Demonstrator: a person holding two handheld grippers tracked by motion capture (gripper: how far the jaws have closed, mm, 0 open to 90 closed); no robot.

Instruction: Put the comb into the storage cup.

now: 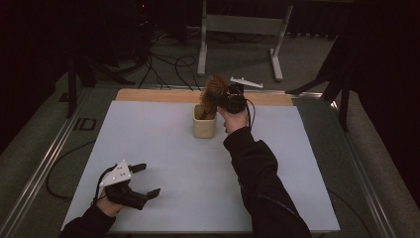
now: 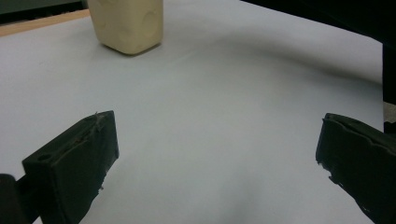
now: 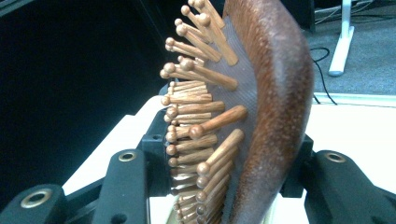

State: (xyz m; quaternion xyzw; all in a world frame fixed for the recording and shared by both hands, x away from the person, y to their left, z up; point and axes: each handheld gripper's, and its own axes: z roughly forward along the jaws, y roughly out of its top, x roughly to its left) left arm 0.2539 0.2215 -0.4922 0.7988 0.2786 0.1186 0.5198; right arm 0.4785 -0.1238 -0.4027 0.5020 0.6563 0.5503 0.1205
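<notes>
1. Above the cream cup (image 1: 204,125), wooden hairbrush (image 1: 215,91) pinched by the head in right claw (image 1: 224,100), handle dipping into the cup, seemingly for standing it upright.
2. Nearer than the cup on the white tabletop (image 1: 188,183), left claw (image 1: 147,179) spread wide, holding nothing, parked clear.
</notes>
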